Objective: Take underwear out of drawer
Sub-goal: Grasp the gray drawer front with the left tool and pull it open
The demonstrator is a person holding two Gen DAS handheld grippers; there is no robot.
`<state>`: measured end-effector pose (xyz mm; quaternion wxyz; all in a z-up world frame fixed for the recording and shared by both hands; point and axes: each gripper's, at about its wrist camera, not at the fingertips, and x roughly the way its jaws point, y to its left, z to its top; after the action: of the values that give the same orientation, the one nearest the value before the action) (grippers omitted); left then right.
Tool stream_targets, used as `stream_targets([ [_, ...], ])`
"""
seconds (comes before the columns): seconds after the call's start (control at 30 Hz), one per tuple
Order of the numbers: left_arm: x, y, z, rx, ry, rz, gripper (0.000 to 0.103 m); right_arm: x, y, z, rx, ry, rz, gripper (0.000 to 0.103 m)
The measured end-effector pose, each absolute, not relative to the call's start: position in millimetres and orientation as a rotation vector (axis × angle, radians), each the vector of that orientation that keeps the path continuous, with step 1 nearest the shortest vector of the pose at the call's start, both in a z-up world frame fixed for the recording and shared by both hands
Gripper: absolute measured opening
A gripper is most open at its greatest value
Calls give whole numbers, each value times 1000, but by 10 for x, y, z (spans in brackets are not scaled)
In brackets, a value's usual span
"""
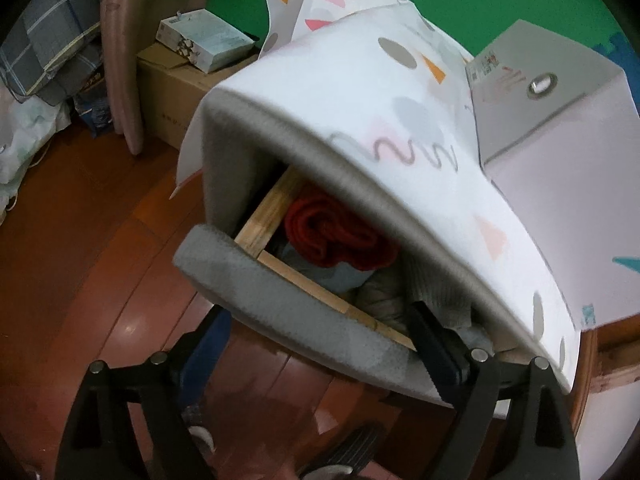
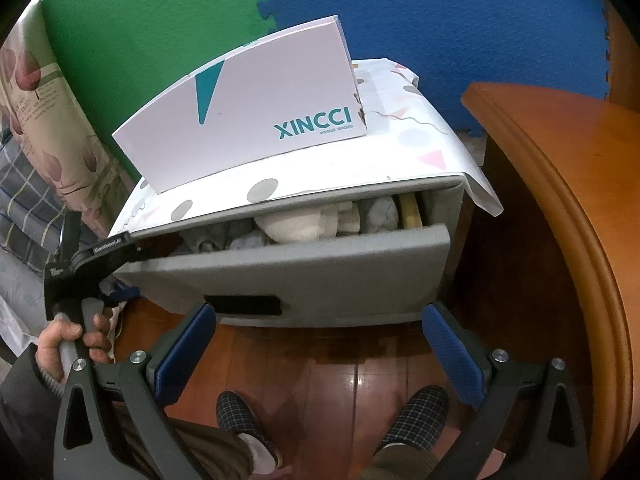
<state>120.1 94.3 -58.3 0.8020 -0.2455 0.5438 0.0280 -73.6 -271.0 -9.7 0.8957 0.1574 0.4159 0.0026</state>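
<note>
Underwear (image 2: 296, 226) lies bundled in the half-open grey drawer (image 2: 304, 272). The right gripper (image 2: 320, 344) fingers spread wide, empty, before the drawer front. The left gripper (image 1: 312, 344) fingers released, straddling the drawer's front panel. Behind, a box (image 2: 248, 120) reads "XINCCI".

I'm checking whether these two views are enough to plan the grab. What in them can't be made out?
- Back of the drawer: hidden under the patterned cover in both views.
- Which garment is underwear: the red roll and pale bundles are bunched, partly covered.
- Left tongs: one finger sits behind the drawer front in the left wrist view.
- Left wrist view: blurred.
</note>
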Motion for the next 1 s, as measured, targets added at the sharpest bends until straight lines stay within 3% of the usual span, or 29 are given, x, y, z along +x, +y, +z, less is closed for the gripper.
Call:
stream_targets([
  [0.43, 861, 986, -572, -416, 1296, 64, 96, -857, -2736, -41, 311, 849, -6, 102],
  [1.0, 176, 1114, -597, -357, 1400, 67, 97, -950, -2551, -126, 203, 967, 31, 103],
])
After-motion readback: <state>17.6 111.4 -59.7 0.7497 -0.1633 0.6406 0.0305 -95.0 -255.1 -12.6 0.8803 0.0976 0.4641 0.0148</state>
